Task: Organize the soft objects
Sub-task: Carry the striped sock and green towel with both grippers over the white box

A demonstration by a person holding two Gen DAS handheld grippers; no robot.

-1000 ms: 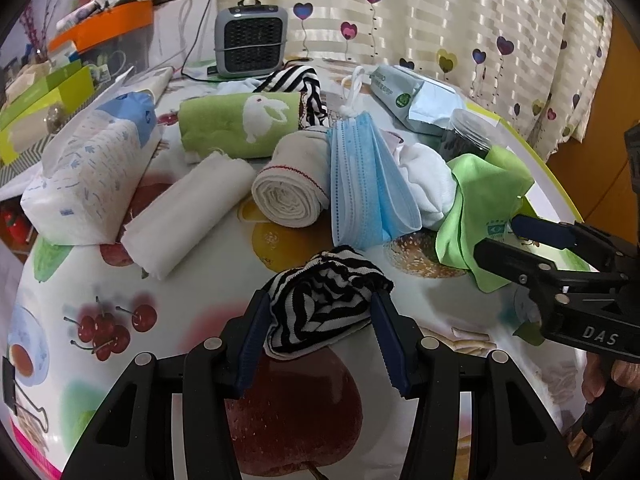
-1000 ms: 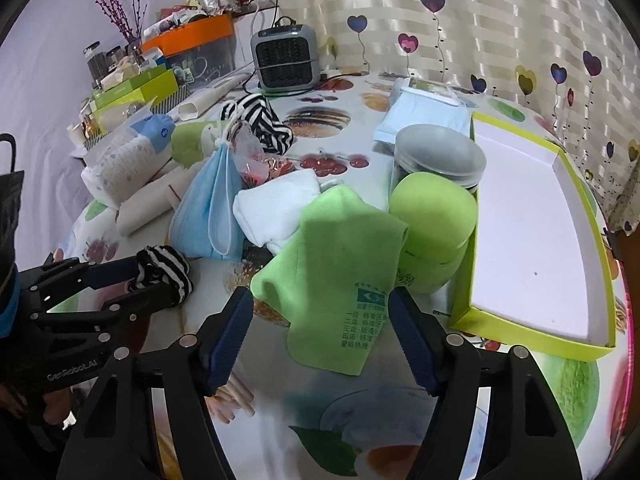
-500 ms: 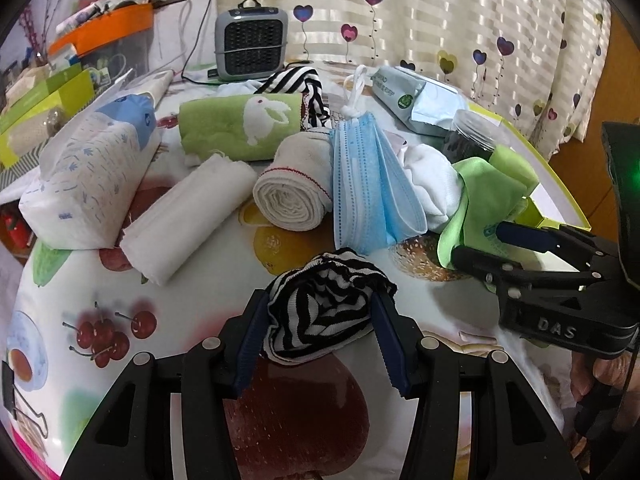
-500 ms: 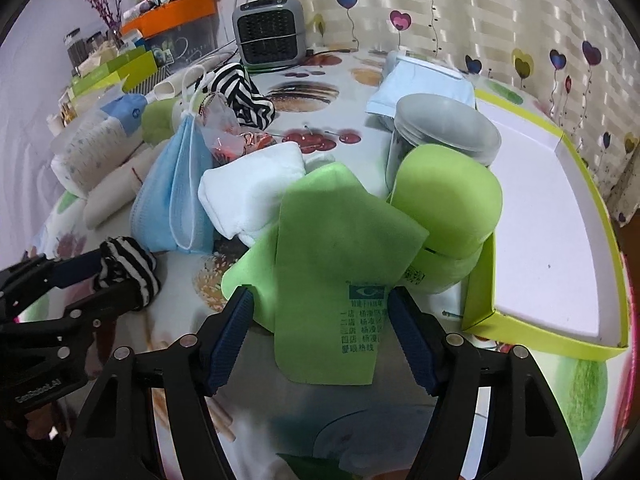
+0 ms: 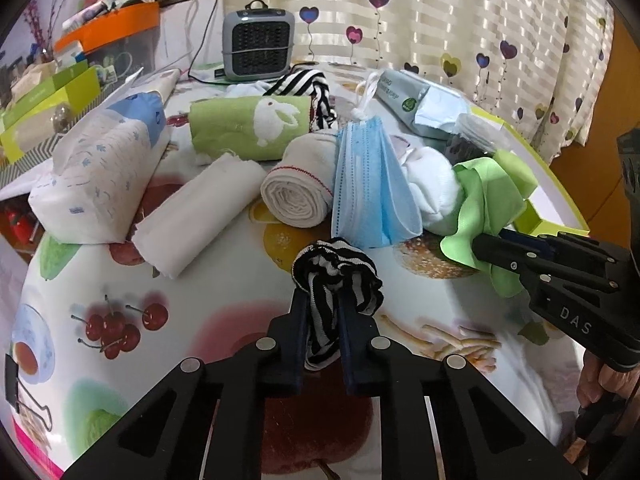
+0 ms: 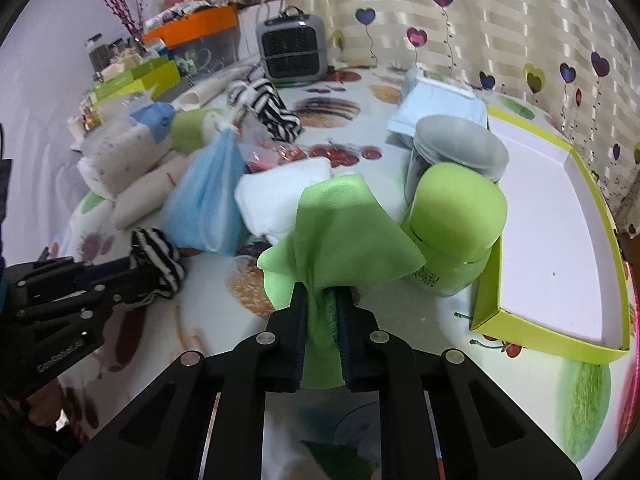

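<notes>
Near the front edge of the table (image 5: pixel 200 304), both grippers have just been closing, and each now has cloth caught between its jaws. The left gripper (image 5: pixel 322 300), spread wide around the striped sock (image 5: pixel 336 268) a second ago, now pinches it so the fabric bunches up above the fingertips and a tail hangs down between the fingers. The right gripper (image 6: pixel 323 298) has done the same to the green cloth (image 6: pixel 340 232), which was lying flat and draped; it is now gathered into a peak and squeezed between the pads, its far edge resting against the green lidded container (image 6: pixel 456 228).

Both hands have barely shifted, so the change is one of grip, not of place: the sock sits by the front middle of the table just short of the blue face mask (image 5: pixel 372 184), and the cloth lies toward the right side, just beside the yellow-edged tray (image 6: pixel 496 280).

Two soft items now look secured at once, so the likely next step is lifting them toward the tray, which holds nothing visible yet. The rolled towels, mask and white cloth remain unsorted.
</notes>
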